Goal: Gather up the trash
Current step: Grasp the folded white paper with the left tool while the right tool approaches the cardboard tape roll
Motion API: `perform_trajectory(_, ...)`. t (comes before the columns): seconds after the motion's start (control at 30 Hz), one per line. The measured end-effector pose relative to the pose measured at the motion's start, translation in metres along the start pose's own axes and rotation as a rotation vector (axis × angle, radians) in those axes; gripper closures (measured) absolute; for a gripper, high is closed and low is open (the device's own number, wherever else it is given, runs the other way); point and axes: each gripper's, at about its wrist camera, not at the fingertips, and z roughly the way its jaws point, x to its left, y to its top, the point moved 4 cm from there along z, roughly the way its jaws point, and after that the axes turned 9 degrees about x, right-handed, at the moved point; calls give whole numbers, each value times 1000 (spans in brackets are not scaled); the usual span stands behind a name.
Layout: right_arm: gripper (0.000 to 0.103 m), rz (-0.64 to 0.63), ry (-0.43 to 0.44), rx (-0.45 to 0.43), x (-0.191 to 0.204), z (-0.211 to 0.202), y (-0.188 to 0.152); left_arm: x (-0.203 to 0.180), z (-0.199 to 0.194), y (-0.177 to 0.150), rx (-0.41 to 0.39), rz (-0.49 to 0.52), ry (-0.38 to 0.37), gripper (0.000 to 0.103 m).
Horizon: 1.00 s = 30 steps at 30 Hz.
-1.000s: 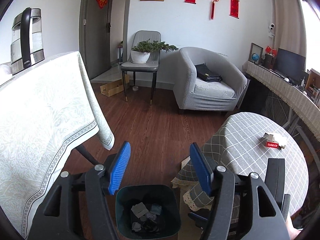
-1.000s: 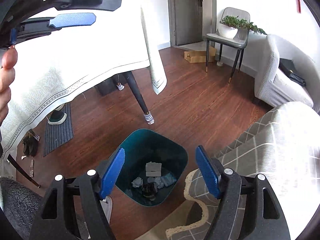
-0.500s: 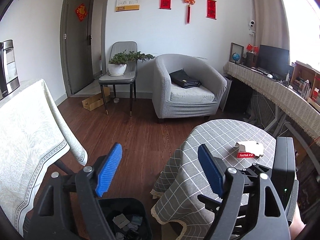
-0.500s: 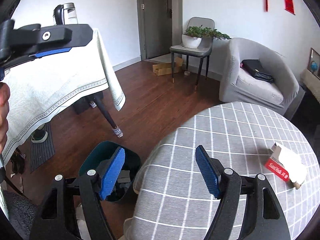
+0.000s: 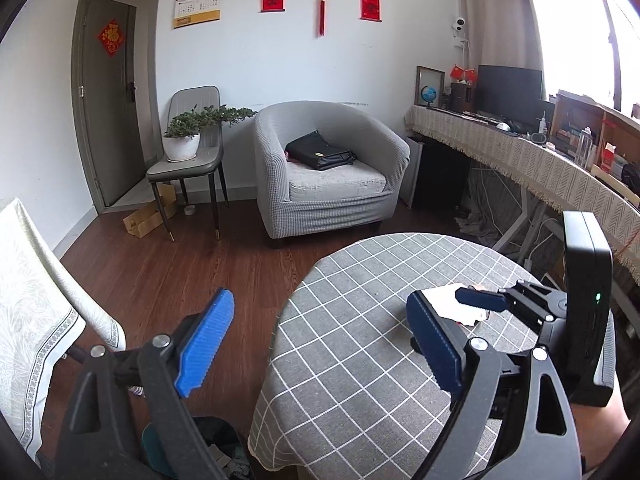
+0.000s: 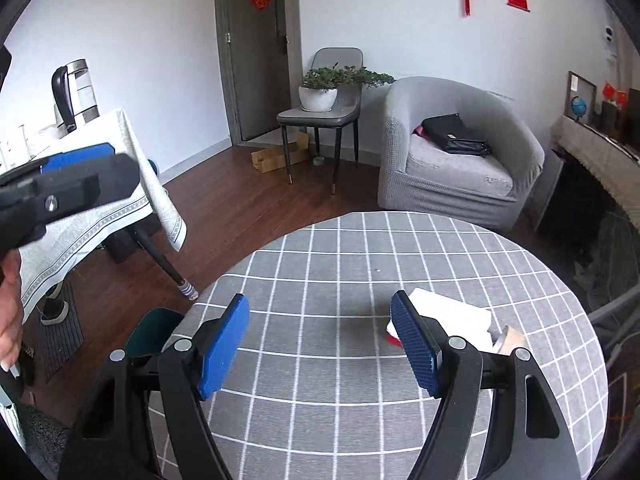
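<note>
A small white carton with a red label (image 6: 452, 316) lies on the round checked table (image 6: 340, 264), partly behind the right finger of my right gripper (image 6: 320, 344), which is open and empty above the cloth. In the left wrist view the same carton (image 5: 444, 300) shows past my left gripper (image 5: 320, 340). Its jaws are opening with nothing between them, over the table's left edge. The dark teal bin (image 5: 216, 452) with scraps sits on the floor below it, and its rim (image 6: 152, 328) peeks out beside the table.
A grey armchair (image 5: 328, 176) with a black bag and a chair with a potted plant (image 5: 184, 144) stand at the far wall. A white-clothed table (image 6: 92, 208) with a kettle is on the left, and a long draped desk (image 5: 520, 156) on the right. Wooden floor lies between them.
Both grippers have swung from above the bin up over the round table. The left jaws have widened. The carton is now close to the right gripper's right finger.
</note>
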Motion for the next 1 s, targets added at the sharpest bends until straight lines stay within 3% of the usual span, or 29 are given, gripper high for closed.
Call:
perform_trajectory(0.43,31,250,-34,-28,-124,-16,-4,-62,56,13,66,27,-98,8)
perform_trajectory(0.7,32,369,25,2,-166,-1,-16,-111,104,9,154,102,-145,8)
perform_trajectory(1.0,32,435,70,1,-198,-4,-29,-145,148,1,232,115,-189,7)
